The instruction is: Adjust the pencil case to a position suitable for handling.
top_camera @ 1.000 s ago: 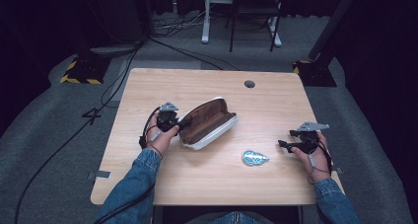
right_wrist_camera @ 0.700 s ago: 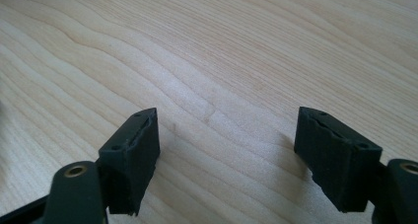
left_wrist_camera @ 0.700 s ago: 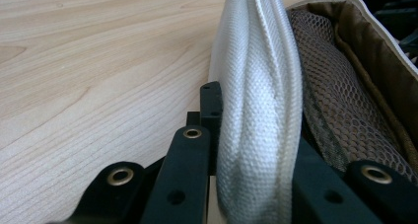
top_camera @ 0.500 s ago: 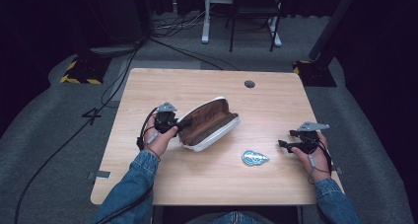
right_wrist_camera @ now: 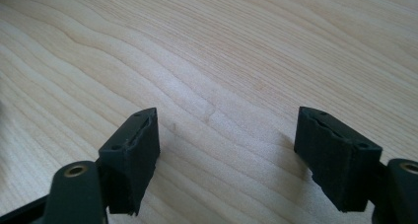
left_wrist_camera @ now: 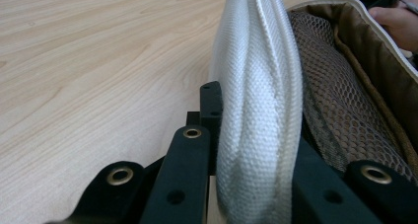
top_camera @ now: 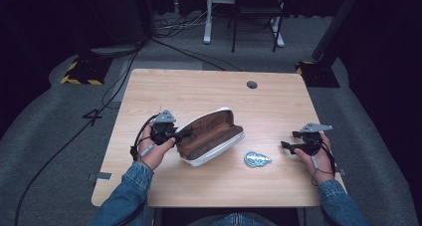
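Two grippers are out: the left gripper (top_camera: 183,133) pinches the white fabric rim of the open pouch (top_camera: 211,136) mid-bench, its brown lining showing; the right gripper (top_camera: 288,140) rests with fingers spread apart, near a small blue-white packet (top_camera: 257,159).

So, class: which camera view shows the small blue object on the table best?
The high view: the small blue object lies whole on the table, between the open case and the right gripper. The gripper views give nothing recognisable of it.
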`<control>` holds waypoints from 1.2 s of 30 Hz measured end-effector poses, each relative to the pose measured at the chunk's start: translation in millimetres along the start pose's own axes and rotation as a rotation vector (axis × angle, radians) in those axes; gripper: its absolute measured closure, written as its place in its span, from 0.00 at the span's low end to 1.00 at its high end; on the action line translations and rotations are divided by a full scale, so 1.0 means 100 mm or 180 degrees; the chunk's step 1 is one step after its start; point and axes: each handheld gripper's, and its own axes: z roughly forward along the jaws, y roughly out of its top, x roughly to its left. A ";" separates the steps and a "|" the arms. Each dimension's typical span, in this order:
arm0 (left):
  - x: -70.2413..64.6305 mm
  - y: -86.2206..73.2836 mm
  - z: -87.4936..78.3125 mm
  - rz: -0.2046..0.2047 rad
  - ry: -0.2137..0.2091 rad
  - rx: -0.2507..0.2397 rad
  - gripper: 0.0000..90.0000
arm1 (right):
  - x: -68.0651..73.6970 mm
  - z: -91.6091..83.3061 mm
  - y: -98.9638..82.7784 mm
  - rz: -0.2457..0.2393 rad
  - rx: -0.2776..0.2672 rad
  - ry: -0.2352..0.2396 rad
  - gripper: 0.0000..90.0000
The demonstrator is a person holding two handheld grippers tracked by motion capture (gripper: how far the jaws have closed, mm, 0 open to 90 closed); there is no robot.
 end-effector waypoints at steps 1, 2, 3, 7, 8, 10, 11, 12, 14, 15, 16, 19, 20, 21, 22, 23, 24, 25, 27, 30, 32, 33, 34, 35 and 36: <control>-0.04 -0.01 -0.03 0.0046 -0.0006 0.0013 0.94 | 0.00 0.00 0.00 0.0002 -0.0001 0.0001 0.28; -0.04 -0.01 -0.03 0.0046 -0.0006 0.0013 0.94 | 0.00 0.00 0.00 -0.0001 0.0000 0.0000 0.28; -0.09 -0.03 -0.06 0.0048 -0.0034 0.0024 0.94 | 0.00 0.00 0.00 0.0000 0.0000 0.0000 0.28; -0.16 -0.06 -0.11 0.0068 -0.0099 0.0034 0.94 | 0.00 0.00 0.00 0.0000 0.0000 0.0000 0.28; -0.17 -0.06 -0.12 0.0077 -0.0109 0.0048 0.94 | 0.00 0.00 0.00 0.0002 0.0000 0.0001 0.28; -0.21 -0.08 -0.15 0.0101 -0.0162 0.0057 0.94 | 0.00 0.00 0.00 0.0002 0.0000 0.0001 0.28; -0.23 -0.09 -0.16 0.0120 -0.0175 0.0057 0.94 | 0.00 0.00 0.00 0.0002 0.0000 0.0001 0.28; -0.25 -0.10 -0.16 0.0125 -0.0210 0.0057 0.94 | 0.00 0.00 0.00 0.0002 0.0000 0.0002 0.28; -0.28 -0.12 -0.17 0.0125 -0.0242 0.0074 0.94 | 0.00 0.00 0.00 0.0002 0.0000 0.0002 0.28; -0.29 -0.12 -0.17 0.0140 -0.0259 0.0085 0.94 | 0.00 0.00 0.00 0.0002 0.0000 0.0000 0.28; -0.31 -0.13 -0.17 0.0149 -0.0276 0.0091 0.94 | 0.00 0.00 0.00 0.0003 0.0000 0.0001 0.28; -0.35 -0.16 -0.17 0.0180 -0.0307 0.0131 0.94 | 0.00 0.00 0.00 0.0001 0.0000 -0.0001 0.28; -0.37 -0.17 -0.16 0.0195 -0.0328 0.0138 0.94 | 0.00 0.00 0.00 -0.0001 0.0000 -0.0002 0.28; -0.38 -0.18 -0.16 0.0208 -0.0356 0.0145 0.94 | 0.00 0.00 0.00 0.0003 -0.0001 0.0000 0.28; -0.40 -0.18 -0.16 0.0218 -0.0359 0.0151 0.94 | 0.00 0.00 0.00 0.0003 0.0000 0.0000 0.28; -0.41 -0.19 -0.15 0.0238 -0.0394 0.0160 0.94 | 0.00 0.00 0.00 0.0003 0.0000 0.0000 0.28; -0.43 -0.20 -0.15 0.0255 -0.0409 0.0166 0.94 | 0.00 0.00 0.00 0.0002 0.0000 0.0000 0.28; -0.43 -0.20 -0.15 0.0255 -0.0409 0.0166 0.94 | 0.00 0.00 0.00 0.0002 0.0000 0.0000 0.28; -0.45 -0.21 -0.13 0.0276 -0.0438 0.0196 0.94 | 0.00 0.00 0.00 0.0003 0.0000 0.0000 0.28; -0.48 -0.23 -0.10 0.0293 -0.0496 0.0211 0.94 | 0.00 0.00 0.00 0.0002 0.0000 0.0000 0.28; -0.49 -0.24 -0.09 0.0299 -0.0521 0.0225 0.94 | 0.00 0.00 0.00 0.0002 0.0000 0.0001 0.28; -0.48 -0.25 -0.07 0.0305 -0.0553 0.0234 0.94 | 0.00 0.00 0.00 0.0002 0.0000 0.0000 0.28; -0.48 -0.25 -0.06 0.0293 -0.0554 0.0240 0.94 | 0.00 0.00 0.00 0.0003 0.0000 0.0000 0.28; -0.48 -0.27 -0.05 0.0280 -0.0575 0.0252 0.94 | 0.00 0.00 0.00 0.0002 -0.0001 0.0000 0.28; -0.47 -0.27 -0.04 0.0282 -0.0595 0.0260 0.94 | 0.00 0.00 0.00 0.0000 0.0001 -0.0001 0.28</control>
